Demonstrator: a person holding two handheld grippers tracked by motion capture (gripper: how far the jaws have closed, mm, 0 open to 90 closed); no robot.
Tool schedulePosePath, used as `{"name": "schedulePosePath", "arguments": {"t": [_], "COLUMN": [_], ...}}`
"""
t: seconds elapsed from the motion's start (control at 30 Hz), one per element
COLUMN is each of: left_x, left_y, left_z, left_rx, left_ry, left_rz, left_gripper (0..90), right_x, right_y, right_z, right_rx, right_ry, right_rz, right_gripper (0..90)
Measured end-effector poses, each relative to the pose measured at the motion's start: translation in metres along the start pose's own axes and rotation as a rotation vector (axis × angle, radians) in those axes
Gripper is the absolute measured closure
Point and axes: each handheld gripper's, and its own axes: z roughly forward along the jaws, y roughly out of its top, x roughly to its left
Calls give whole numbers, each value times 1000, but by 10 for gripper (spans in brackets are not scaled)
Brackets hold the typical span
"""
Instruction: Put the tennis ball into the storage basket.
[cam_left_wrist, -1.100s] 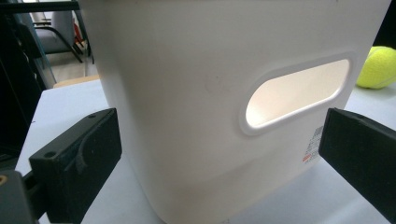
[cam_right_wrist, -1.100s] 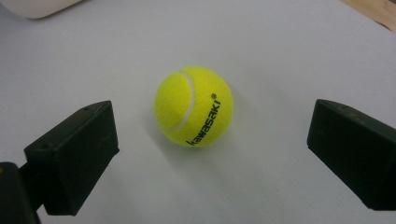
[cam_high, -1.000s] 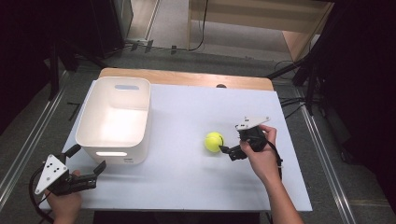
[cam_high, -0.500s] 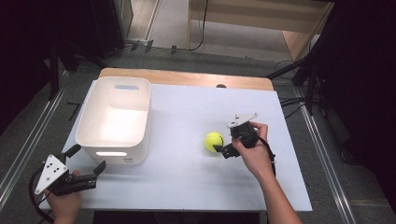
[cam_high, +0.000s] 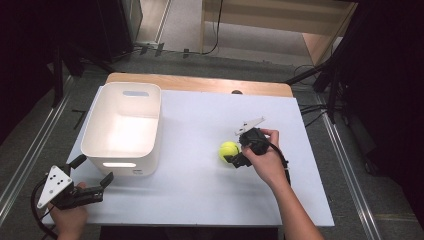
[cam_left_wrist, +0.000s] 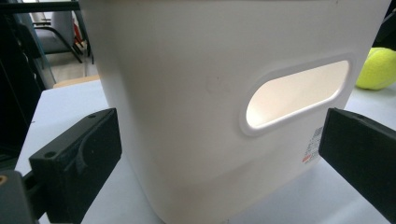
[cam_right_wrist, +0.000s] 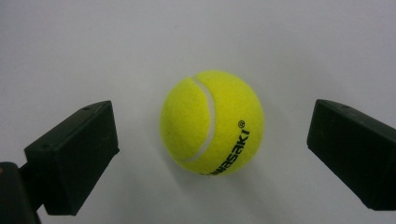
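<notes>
Bright, even overhead light on the table (cam_high: 200, 125); dark surroundings, soft shadows, sharp focus.

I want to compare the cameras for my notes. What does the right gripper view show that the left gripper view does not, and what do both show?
Right gripper view alone: the right tool open, one jaw on each side of the tennis ball, not touching it, and black print on the ball.

Left gripper view alone: the left tool open, facing the white bin with its handle hole and a small label.

Both: the yellow tennis ball and the white table.
</notes>
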Motion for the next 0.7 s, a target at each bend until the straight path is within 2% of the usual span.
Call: {"name": "schedulePosePath", "arguments": {"t": [0.1,0.27,0.7], "left_x": [0,0,0], "left_y": [0,0,0], "left_z": [0,0,0], "left_rx": [1,1,-1], "left_ry": [0,1,0], "left_rz": [1,1,-2], "left_gripper": [0,0,0], "right_x": [1,1,2], "right_y": [2,5,12], "right_z": [5,9,23], "right_rx": [36,59,137], "right_ry": [16,26,31], "right_rz": [4,2,-23], "right_gripper": [10,10,12]}}
